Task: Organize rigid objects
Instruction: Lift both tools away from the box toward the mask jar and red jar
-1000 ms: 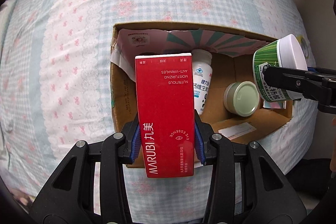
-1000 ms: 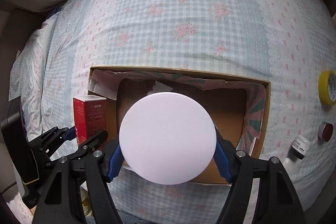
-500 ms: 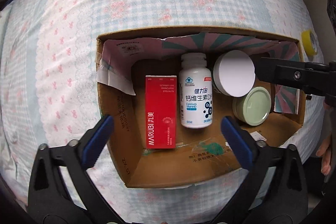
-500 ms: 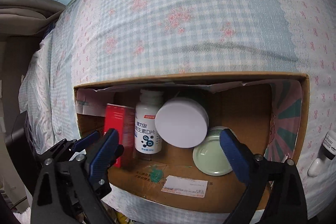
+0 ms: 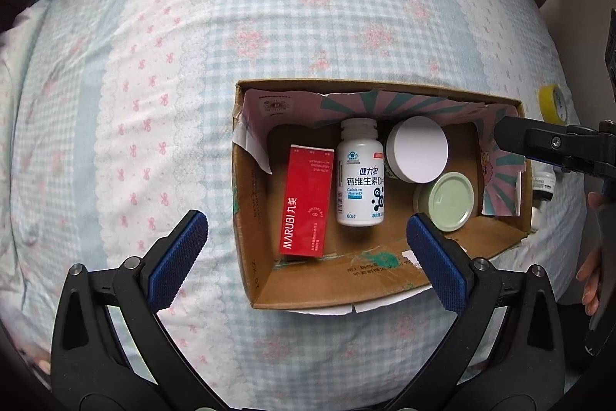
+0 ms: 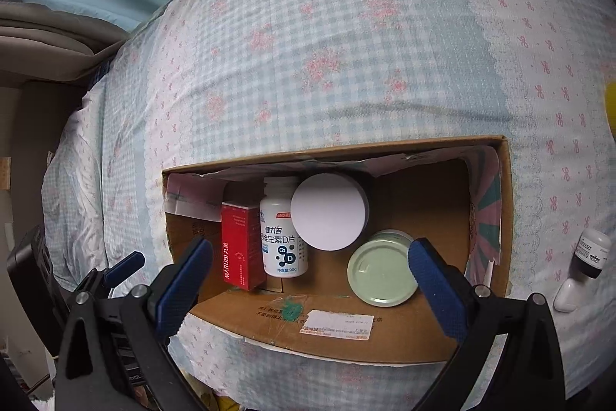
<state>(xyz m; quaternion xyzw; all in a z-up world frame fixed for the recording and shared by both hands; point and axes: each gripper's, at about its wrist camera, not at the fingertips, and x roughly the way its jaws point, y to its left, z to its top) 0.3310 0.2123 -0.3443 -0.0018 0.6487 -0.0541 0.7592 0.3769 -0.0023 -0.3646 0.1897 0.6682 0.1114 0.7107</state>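
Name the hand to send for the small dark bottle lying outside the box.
Right, probably. The dark bottle lies just beyond the cardboard box on the right gripper side; the left gripper, also open, is across the box.

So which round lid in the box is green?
The low jar nearest the box's front edge has the pale green lid. The taller jar behind it has a white one.

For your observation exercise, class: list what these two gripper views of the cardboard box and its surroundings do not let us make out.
- White-lidded jar: its label, hidden under the lid in both views.
- Green-lidded jar: its contents, closed; the right gripper finger covers its edge.
- Yellow tape roll: cut by the frame edge in the right wrist view.
- Shipping label: print too small.
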